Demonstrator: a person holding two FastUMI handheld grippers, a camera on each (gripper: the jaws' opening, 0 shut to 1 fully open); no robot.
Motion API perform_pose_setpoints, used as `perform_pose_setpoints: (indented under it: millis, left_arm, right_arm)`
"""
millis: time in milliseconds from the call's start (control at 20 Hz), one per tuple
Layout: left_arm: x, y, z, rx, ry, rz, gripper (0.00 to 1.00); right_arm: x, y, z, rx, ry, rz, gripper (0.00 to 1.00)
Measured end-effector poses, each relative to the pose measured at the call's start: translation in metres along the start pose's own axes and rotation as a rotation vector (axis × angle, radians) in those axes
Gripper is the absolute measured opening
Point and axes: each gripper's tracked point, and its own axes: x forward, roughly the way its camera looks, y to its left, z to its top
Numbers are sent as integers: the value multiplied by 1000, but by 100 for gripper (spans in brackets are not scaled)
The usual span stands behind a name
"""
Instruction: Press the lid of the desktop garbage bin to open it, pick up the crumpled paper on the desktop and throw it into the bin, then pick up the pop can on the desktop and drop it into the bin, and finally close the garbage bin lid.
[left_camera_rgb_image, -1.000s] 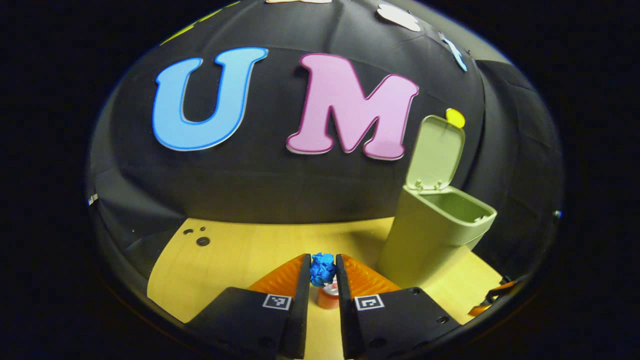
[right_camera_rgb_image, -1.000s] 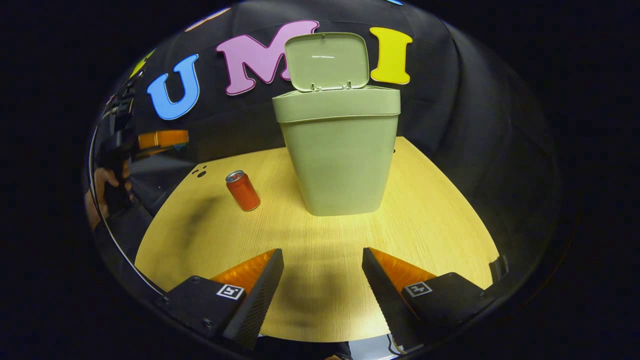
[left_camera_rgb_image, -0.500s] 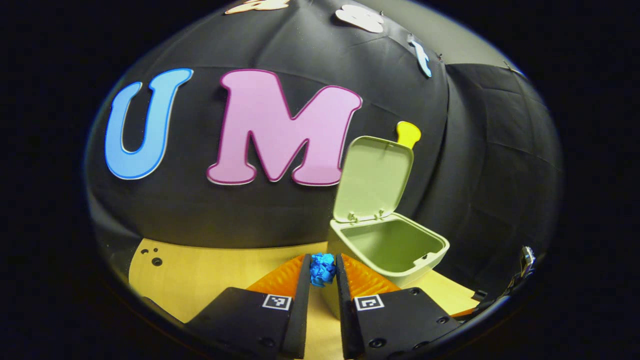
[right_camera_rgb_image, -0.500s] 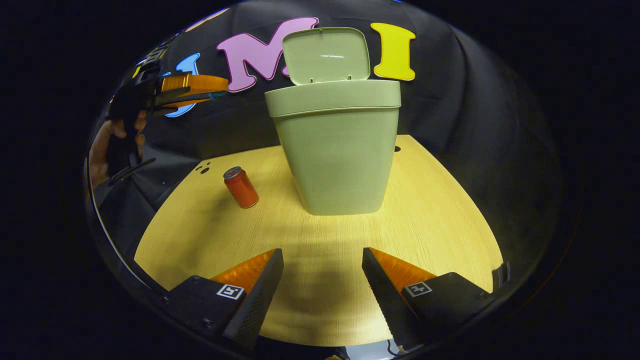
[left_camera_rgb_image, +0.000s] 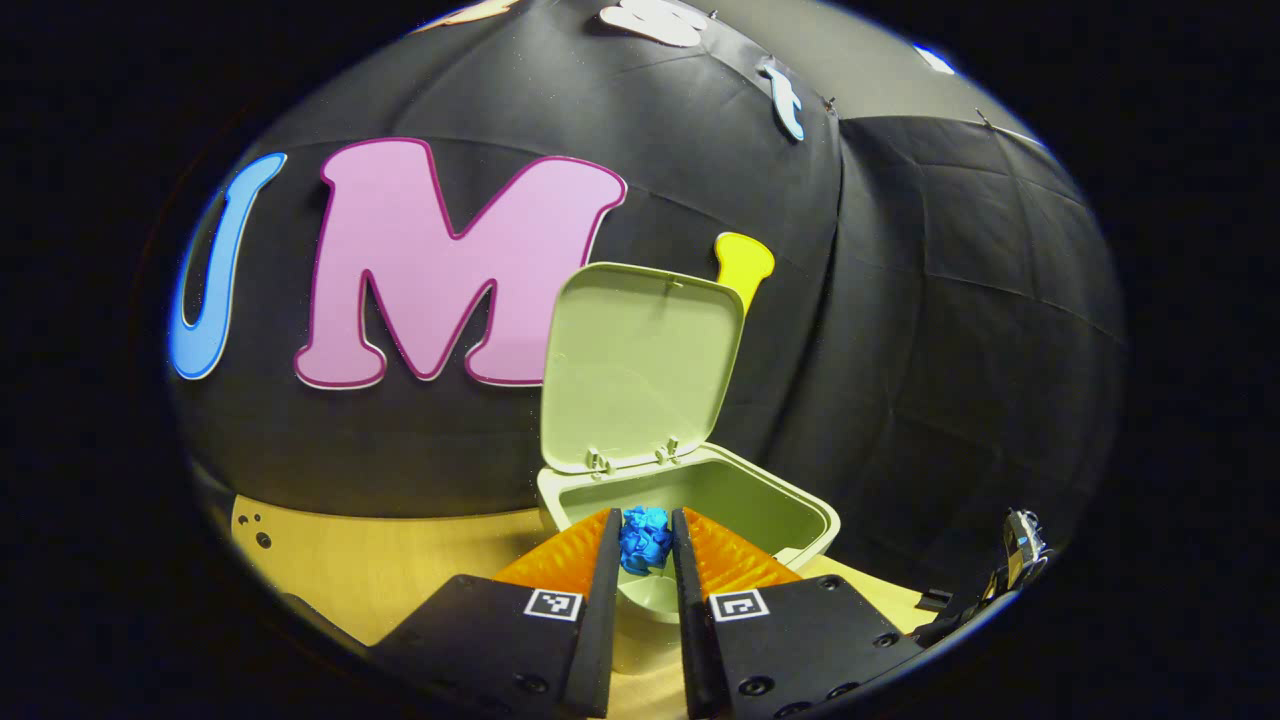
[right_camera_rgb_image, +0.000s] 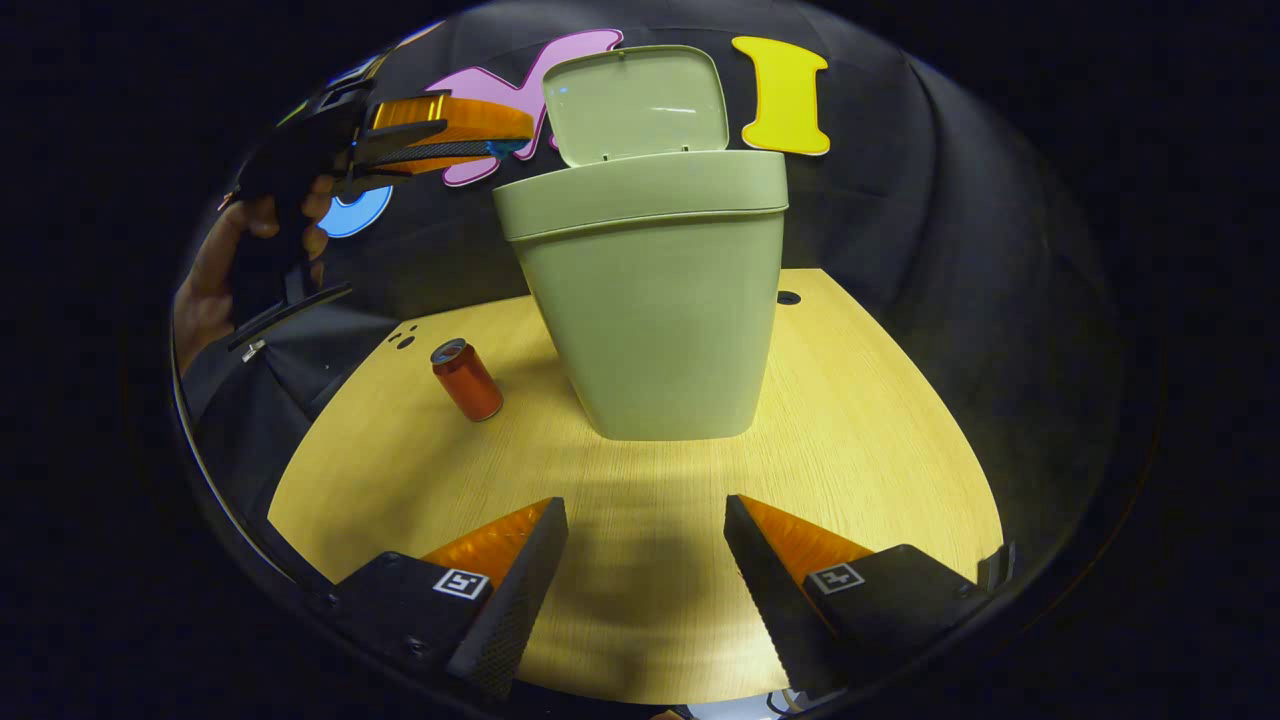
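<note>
- Two fingers of the left gripper (left_camera_rgb_image: 645, 545) clench the crumpled paper (left_camera_rgb_image: 645, 538), a blue wad pinched between their tips.
- From the left gripper view, the paper sits over the near rim of the garbage bin (left_camera_rgb_image: 800, 520), with the open mouth of the bin just beyond it.
- The bin's lid (left_camera_rgb_image: 640, 365) stands raised at the far side, hinged along the back edge and tilted slightly back toward the wall.
- From the right gripper view, the left gripper (right_camera_rgb_image: 500, 148) comes in from the left, level with the top of the bin (right_camera_rgb_image: 660, 320), its tip near the bin's left rim; a hand (right_camera_rgb_image: 235, 265) grips its handle at the far left.
- The right gripper (right_camera_rgb_image: 645, 570) hangs low over the near part of the desktop (right_camera_rgb_image: 880, 440), its fingers spread apart and grasping nothing.
- The pop can (right_camera_rgb_image: 466, 380) stands on the desktop left of the bin, apart from it, leaning a little in the fisheye picture.
- The bin stands toward the far middle of the desktop, well apart from the right gripper.
</note>
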Motion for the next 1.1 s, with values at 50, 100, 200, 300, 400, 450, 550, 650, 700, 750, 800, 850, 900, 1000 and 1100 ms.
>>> perform_pose_setpoints:
  millis: [50, 100, 200, 300, 400, 450, 550, 650, 700, 750, 800, 850, 900, 1000, 1100]
  left_arm:
    - [3, -2, -3, -3, 5, -5, 32]
    - [6, -4, -5, -10, 7, -9, 32]
    - [11, -7, -8, -23, 15, -17, 33]
    - [14, -12, -13, -18, 31, -33, 35]
    - [15, -14, -14, 5, 34, -38, 43]
    - [13, -15, -11, 15, 30, -37, 45]
    - [13, -19, -13, 22, 27, -45, 63]
    - [13, -15, -10, 24, 13, -16, 96]
    - [10, -12, -8, 27, 4, -1, 98]
    - [5, -8, -6, 32, -9, 17, 98]
    - [-1, -3, -5, 37, -18, 39, 97]
    - [-6, 4, -5, 44, -26, 63, 97]
    - [-13, 13, -5, 52, -36, 94, 97]
    - [-31, 33, -8, 62, -50, 163, 97]
    - [-54, 57, -14, 64, -54, 236, 97]
  right_arm:
    - [0, -1, -1, -3, 3, 1, 99]
    - [0, -1, -1, -5, 6, 3, 99]
    - [0, -1, -3, -12, 12, 8, 99]
    - [1, -1, -5, -18, 19, 12, 100]
    - [1, 0, -6, -20, 25, 16, 99]
    - [1, 0, -7, -20, 26, 16, 99]
    - [1, 0, -9, -20, 29, 18, 99]
    - [2, 1, -9, -20, 32, 23, 99]
    - [1, 2, -9, -22, 32, 26, 99]
    - [1, 3, -10, -24, 32, 30, 100]
    - [1, 4, -11, -26, 34, 34, 99]
    - [1, 5, -12, -29, 36, 39, 99]
    - [1, 7, -13, -31, 39, 46, 100]
    - [3, 13, -14, -40, 45, 63, 99]
    - [5, 22, -16, -56, 53, 84, 99]
